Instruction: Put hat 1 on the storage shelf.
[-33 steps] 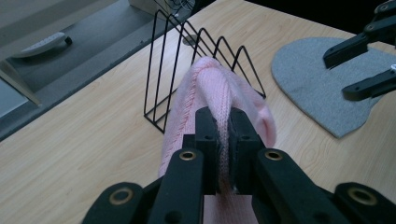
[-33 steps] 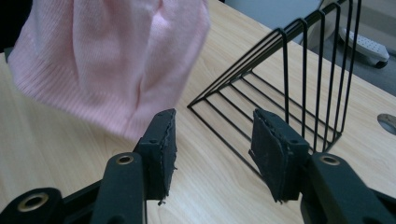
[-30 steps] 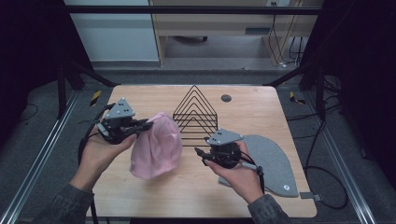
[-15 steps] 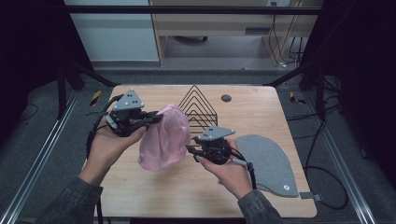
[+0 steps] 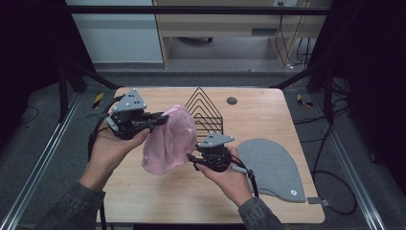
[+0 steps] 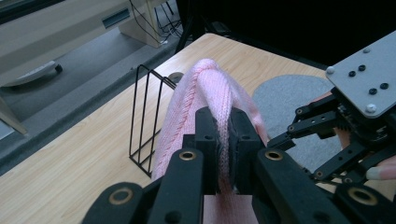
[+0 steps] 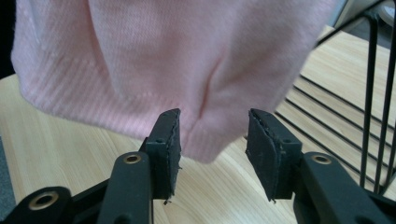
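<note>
Left hand-held gripper (image 5: 160,120) clamps the pink knit hat (image 5: 168,141) beside the wire rack (image 5: 205,111); right hand-held gripper (image 7: 212,140), jaws apart and just opening, must close on its hem

Black wire rack (image 5: 205,111) upright at the wooden table's (image 5: 268,120) far middle. Small dark round disc (image 5: 231,100) just right of it. Grey felt mat (image 5: 274,167) flat at right, near edge.

Pink knit hat (image 5: 168,139), hanging above table
</note>
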The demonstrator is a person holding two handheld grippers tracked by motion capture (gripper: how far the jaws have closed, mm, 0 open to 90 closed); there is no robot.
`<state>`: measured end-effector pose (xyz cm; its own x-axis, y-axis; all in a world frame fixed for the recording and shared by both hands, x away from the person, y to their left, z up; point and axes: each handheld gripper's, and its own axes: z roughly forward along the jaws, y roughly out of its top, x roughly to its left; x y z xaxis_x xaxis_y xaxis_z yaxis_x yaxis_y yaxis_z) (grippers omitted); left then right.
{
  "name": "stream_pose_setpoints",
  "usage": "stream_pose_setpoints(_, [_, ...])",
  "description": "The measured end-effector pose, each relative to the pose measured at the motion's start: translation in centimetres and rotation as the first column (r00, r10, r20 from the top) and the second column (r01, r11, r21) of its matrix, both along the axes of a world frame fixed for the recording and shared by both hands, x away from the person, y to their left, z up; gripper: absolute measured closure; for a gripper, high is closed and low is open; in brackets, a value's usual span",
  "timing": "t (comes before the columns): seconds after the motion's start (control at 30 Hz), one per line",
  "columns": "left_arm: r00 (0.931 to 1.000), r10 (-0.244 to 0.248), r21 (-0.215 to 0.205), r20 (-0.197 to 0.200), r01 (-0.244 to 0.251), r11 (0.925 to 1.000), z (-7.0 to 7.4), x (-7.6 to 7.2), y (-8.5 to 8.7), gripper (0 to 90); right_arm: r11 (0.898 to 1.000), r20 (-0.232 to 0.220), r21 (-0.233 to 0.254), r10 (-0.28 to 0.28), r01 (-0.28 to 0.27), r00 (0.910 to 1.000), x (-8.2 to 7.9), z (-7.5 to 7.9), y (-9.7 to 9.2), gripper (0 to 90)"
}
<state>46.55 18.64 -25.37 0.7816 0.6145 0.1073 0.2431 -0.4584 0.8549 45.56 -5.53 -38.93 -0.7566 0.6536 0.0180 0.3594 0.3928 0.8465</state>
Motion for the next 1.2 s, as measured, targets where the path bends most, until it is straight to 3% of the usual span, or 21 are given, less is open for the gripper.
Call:
stream_pose_setpoints(0.23, [0.9996, -0.027, -0.004, -0.001, 0.027, 0.9996, 0.4, -0.6, -0.3, 84.1, 1.000, 0.016, 0.013, -0.022, 0.022, 0.9996, 0.6, 1.2, 0.3, 54.4])
stream_pose_setpoints(0.4, [0.9988, -0.048, -0.001, -0.003, 0.048, 0.9988, 0.4, -1.0, -0.6, 84.1, 1.000, 0.013, 0.028, -0.006, 0.005, 0.9999, 0.9, 2.1, 0.6, 56.5])
stream_pose_setpoints(0.43, [0.9987, -0.051, -0.005, -0.003, 0.051, 0.9987, 0.4, -1.0, -0.7, 84.1, 1.000, 0.012, 0.025, 0.005, -0.006, 0.9999, 1.0, 2.3, 0.7, 63.4])
stream_pose_setpoints(0.47, [0.9985, -0.054, -0.009, -0.005, 0.054, 0.9985, 0.5, -1.1, -0.7, 84.1, 1.000, 0.012, 0.025, 0.005, -0.006, 0.9999, 1.0, 2.3, 0.7, 63.4])
stream_pose_setpoints(0.5, [0.9983, -0.058, -0.011, -0.006, 0.058, 0.9982, 0.5, -1.1, -0.7, 84.1, 1.000, 0.001, 0.021, 0.013, -0.013, 0.9999, 1.3, 2.4, 0.8, 71.2])
stream_pose_setpoints(0.53, [0.9982, -0.060, -0.010, -0.006, 0.060, 0.9982, 0.5, -1.2, -0.7, 84.1, 1.000, 0.001, 0.021, 0.013, -0.013, 0.9999, 1.3, 2.4, 0.8, 71.2])
stream_pose_setpoints(0.57, [0.9982, -0.059, -0.012, -0.006, 0.059, 0.9982, 0.4, -1.2, -0.7, 84.1, 0.999, -0.004, 0.031, 0.023, -0.023, 0.9997, 1.5, 2.6, 0.7, 78.7])
stream_pose_setpoints(0.7, [0.9990, -0.044, -0.004, 0.002, 0.044, 0.9990, 0.4, -1.1, -0.2, 84.1, 0.998, -0.013, 0.038, 0.044, -0.043, 0.9990, 1.5, 3.1, 0.3, 84.8])
stream_pose_setpoints(0.97, [0.9996, 0.024, 0.017, 0.018, -0.024, 0.9996, 0.4, 0.9, 1.5, 83.0, 0.993, 0.011, 0.044, 0.111, -0.112, 0.9937, 1.4, 7.2, -1.8, 86.8])
stream_pose_setpoints(1.2, [0.9982, 0.045, -0.007, 0.041, -0.044, 0.9990, 0.9, 2.4, 1.9, 82.6, 0.993, 0.046, 0.034, 0.108, -0.110, 0.9931, 2.7, 10.7, -3.6, 87.2])
